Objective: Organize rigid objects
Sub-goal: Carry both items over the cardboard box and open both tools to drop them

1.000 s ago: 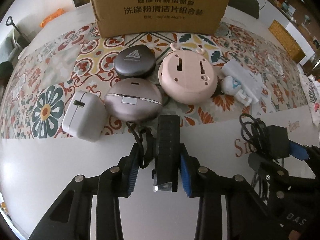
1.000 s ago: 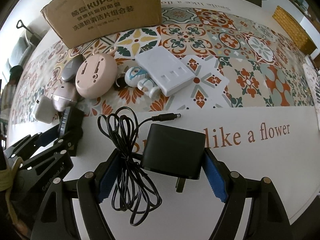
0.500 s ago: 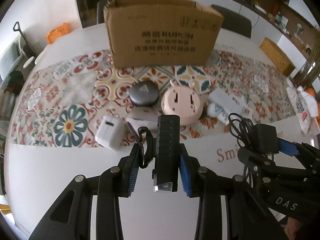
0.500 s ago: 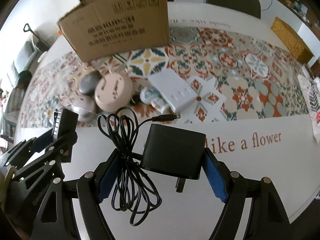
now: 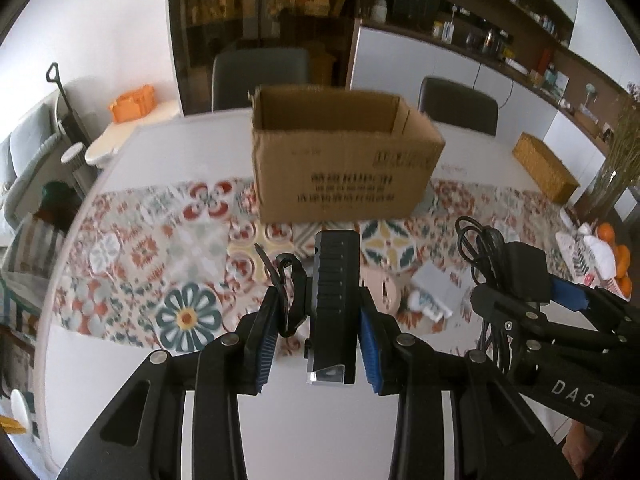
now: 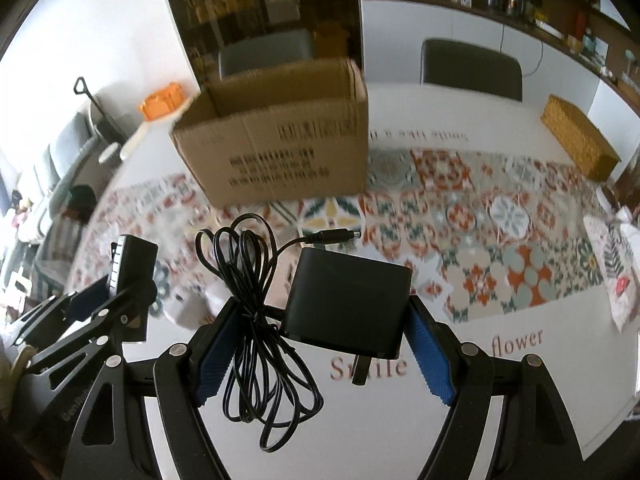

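My left gripper (image 5: 318,312) is shut on a black ribbed bar-shaped device (image 5: 334,304) with a wrist strap (image 5: 286,292) and holds it high above the table. My right gripper (image 6: 320,316) is shut on a black power adapter (image 6: 348,306) whose bundled cable (image 6: 256,320) hangs at the left. An open cardboard box (image 5: 340,160) stands on the patterned runner beyond both; it also shows in the right wrist view (image 6: 280,136). The right gripper with the adapter (image 5: 520,276) is beside the left one.
On the runner below lie a pink round device (image 5: 380,288), a white flat box (image 5: 436,284) and a small white toy (image 5: 424,304). A wicker basket (image 6: 580,136) sits at the far right. Chairs (image 5: 456,104) stand behind the table. A bag with oranges (image 5: 600,252) is at the right edge.
Both grippers have risen well above the table with their loads. The box now shows its open top and looks smaller, and the objects on the runner have dropped low in view.
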`<control>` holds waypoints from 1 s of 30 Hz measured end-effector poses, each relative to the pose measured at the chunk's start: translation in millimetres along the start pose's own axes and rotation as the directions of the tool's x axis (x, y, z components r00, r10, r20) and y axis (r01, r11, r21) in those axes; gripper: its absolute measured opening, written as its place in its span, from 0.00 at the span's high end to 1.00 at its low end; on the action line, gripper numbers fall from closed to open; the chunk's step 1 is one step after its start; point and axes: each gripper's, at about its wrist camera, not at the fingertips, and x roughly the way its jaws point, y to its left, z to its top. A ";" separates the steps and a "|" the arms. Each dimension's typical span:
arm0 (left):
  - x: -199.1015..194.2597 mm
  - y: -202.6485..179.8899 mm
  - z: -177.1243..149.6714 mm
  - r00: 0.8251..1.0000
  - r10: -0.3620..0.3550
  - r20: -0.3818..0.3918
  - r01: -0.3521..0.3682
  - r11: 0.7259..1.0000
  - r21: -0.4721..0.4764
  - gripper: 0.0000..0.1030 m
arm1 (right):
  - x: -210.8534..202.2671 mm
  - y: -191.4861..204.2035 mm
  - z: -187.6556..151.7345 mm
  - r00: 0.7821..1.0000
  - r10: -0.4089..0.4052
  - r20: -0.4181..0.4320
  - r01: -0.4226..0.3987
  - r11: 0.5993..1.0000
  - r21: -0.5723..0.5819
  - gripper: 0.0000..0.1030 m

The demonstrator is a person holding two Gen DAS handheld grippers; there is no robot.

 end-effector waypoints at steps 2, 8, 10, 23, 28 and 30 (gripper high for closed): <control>-6.5 1.1 7.5 1.000 -0.005 0.019 0.005 1.000 0.001 0.64 | -8.1 3.5 6.6 1.000 0.008 0.028 -0.008 1.000 -0.004 0.24; -18.4 5.5 29.3 0.998 -0.009 0.061 0.008 1.000 0.005 0.64 | -26.8 10.9 27.5 0.995 0.010 0.098 -0.009 1.000 -0.010 0.24; -19.6 6.0 36.4 0.997 -0.011 0.073 0.010 1.000 0.007 0.64 | -30.8 12.1 36.0 0.993 0.021 0.115 -0.020 1.000 -0.009 0.24; -9.4 4.4 117.4 0.986 0.012 0.168 -0.023 0.998 0.059 0.64 | -20.0 15.5 105.6 0.984 0.036 0.174 -0.035 0.999 -0.008 0.24; 0.4 6.0 151.3 0.986 -0.001 0.166 -0.009 0.998 0.062 0.64 | -11.3 11.9 141.7 0.984 0.048 0.172 -0.048 0.999 -0.005 0.24; 8.0 4.8 165.3 0.988 -0.004 0.156 -0.007 0.997 0.072 0.64 | -6.5 10.5 157.4 0.985 0.042 0.167 -0.043 0.999 0.000 0.24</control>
